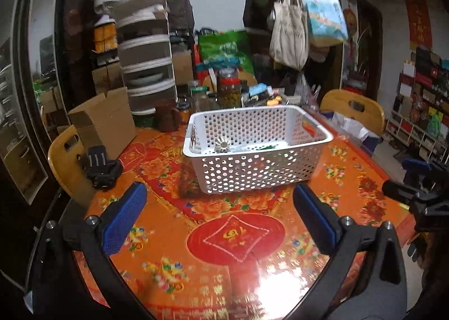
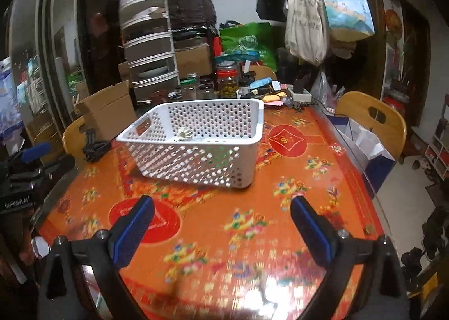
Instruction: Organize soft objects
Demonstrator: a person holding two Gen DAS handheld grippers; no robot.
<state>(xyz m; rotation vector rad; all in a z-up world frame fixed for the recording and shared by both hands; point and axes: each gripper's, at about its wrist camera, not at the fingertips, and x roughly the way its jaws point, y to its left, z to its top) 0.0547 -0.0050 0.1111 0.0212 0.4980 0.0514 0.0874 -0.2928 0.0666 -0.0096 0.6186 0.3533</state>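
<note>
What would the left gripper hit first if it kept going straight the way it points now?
Probably the near wall of the white perforated plastic basket; the left gripper has open jaws over the orange floral tablecloth, though depth is unclear.

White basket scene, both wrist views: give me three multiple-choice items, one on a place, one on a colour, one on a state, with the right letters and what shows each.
1. Where does the white basket stand?
A. on the patterned table top
B. on a wooden chair
C. on the floor

2. What colour are the pads of the left gripper?
A. red
B. blue
C. yellow

3. How does the right gripper stand?
A. shut on the basket rim
B. shut on a cloth
C. open, nothing between its pads

Key: 1 A, the basket's base rests on the orange table; 2 B, both pads show blue; 3 C, only bare table top shows between the wide-apart pads.
</note>
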